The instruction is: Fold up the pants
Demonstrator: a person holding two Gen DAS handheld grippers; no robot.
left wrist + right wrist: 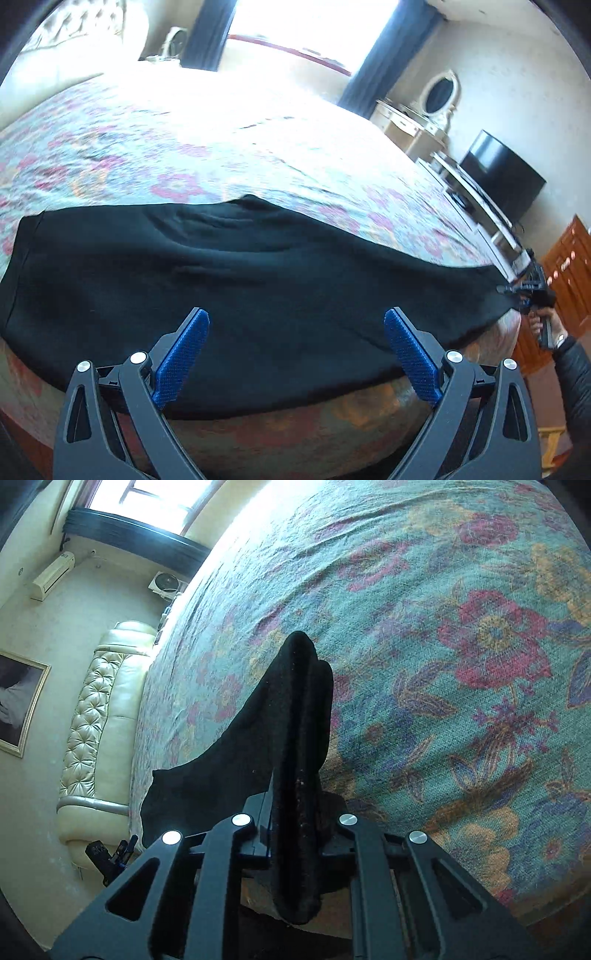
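Observation:
Black pants (240, 280) lie spread across the near edge of a bed with a floral cover (184, 147). My left gripper (297, 354) is open, its blue pads (183, 360) apart just above the pants' near edge, holding nothing. My right gripper (299, 812) is shut on a bunched end of the pants (299, 738), which rises between its jaws and hides the pads. In the left wrist view the right gripper (526, 291) shows at the far right, at the pants' end by the bed corner. The left gripper (110, 856) shows small in the right wrist view.
The bed cover (461, 646) fills the right wrist view. A cream tufted headboard (99, 720) stands at the bed's end. A dresser with oval mirror (439, 96), a black TV (502, 177) and a wooden door (569, 266) line the right wall.

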